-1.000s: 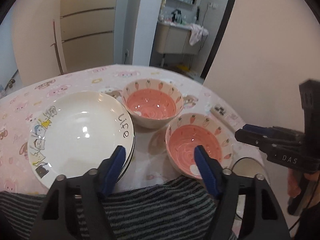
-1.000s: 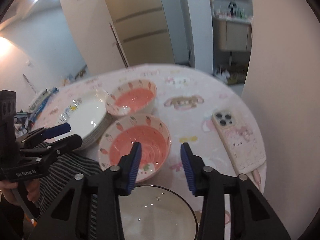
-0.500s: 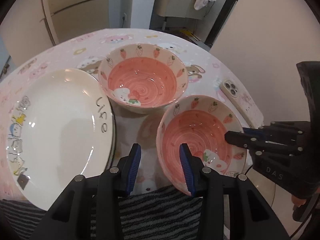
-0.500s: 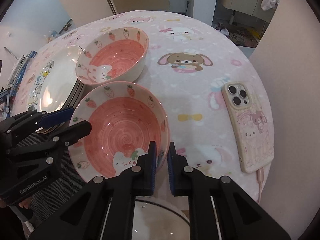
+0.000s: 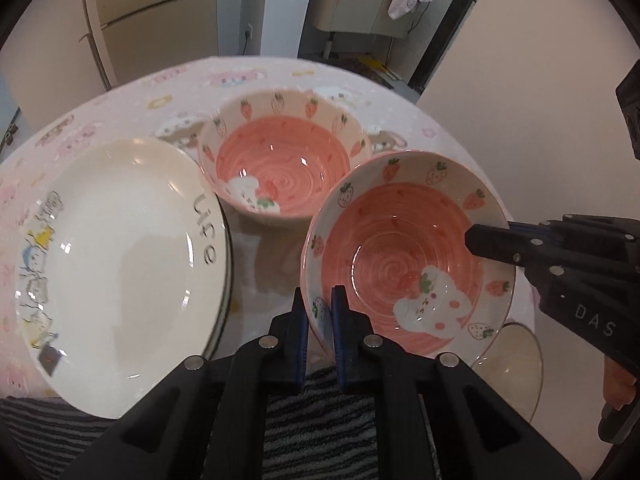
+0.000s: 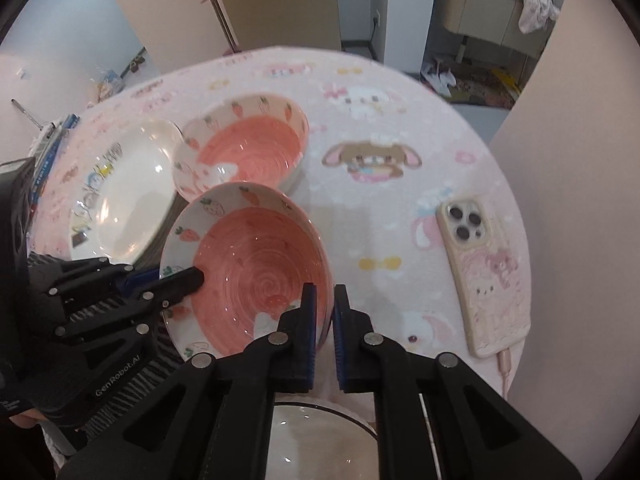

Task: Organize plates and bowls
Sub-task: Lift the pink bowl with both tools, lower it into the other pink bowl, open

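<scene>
Two pink strawberry bowls stand on the round table. The near bowl (image 5: 408, 256) (image 6: 260, 268) is gripped from both sides. My left gripper (image 5: 320, 304) is shut on its near-left rim, also seen as the left gripper (image 6: 188, 278) in the right wrist view. My right gripper (image 6: 324, 304) is shut on the opposite rim, with its fingertip reaching into the bowl where the left wrist view shows the right gripper (image 5: 476, 240). The far bowl (image 5: 280, 164) (image 6: 248, 148) sits just behind. A stack of white plates (image 5: 120, 248) (image 6: 124, 196) with cartoon print and the word "Life" lies to the left.
A phone (image 6: 486, 276) in a pink case lies near the table's right edge, its cable plugged in. A clear glass bowl (image 6: 320, 440) (image 5: 516, 364) sits at the near edge under my right gripper. Striped fabric (image 5: 312, 420) covers the near side. The table (image 6: 380, 92) carries a pink cartoon cloth.
Both grippers have closed from open onto the near bowl's rim, one on each side. Both views have tipped downward and drawn closer to the bowl.
</scene>
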Demonstrator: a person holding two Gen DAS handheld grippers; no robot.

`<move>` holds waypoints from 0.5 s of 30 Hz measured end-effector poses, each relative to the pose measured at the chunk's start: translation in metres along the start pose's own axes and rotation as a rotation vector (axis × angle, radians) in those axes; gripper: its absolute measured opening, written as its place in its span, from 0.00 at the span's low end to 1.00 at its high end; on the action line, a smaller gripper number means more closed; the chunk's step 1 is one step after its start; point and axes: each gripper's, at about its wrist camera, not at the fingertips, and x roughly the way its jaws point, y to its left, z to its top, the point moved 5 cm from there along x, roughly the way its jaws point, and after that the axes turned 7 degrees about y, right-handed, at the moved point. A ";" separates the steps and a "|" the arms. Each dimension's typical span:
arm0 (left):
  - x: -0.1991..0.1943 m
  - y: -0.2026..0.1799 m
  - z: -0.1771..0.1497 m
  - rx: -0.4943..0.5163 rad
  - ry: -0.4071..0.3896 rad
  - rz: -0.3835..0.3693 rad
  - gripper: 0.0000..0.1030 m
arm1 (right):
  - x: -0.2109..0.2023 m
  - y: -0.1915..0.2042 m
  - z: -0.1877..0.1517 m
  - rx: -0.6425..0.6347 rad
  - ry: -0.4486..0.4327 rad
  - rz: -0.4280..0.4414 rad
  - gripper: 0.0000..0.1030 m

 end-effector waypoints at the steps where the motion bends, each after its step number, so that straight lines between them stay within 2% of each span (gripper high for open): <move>1: -0.006 0.000 0.002 0.000 -0.011 0.001 0.11 | -0.005 0.001 0.003 -0.002 -0.013 -0.005 0.07; 3: -0.023 0.001 0.008 -0.006 -0.048 0.002 0.11 | -0.015 0.004 0.009 -0.004 -0.038 -0.014 0.07; 6: -0.048 0.009 0.018 -0.029 -0.098 0.007 0.11 | -0.028 0.007 0.020 0.008 -0.070 0.016 0.07; 8: -0.062 0.016 0.025 -0.049 -0.124 0.006 0.11 | -0.043 0.012 0.031 0.013 -0.113 0.056 0.07; 11: -0.082 0.022 0.041 -0.059 -0.171 0.019 0.11 | -0.060 0.022 0.047 0.002 -0.183 0.055 0.07; 15: -0.096 0.031 0.058 -0.036 -0.224 0.089 0.11 | -0.065 0.031 0.070 0.002 -0.217 0.051 0.07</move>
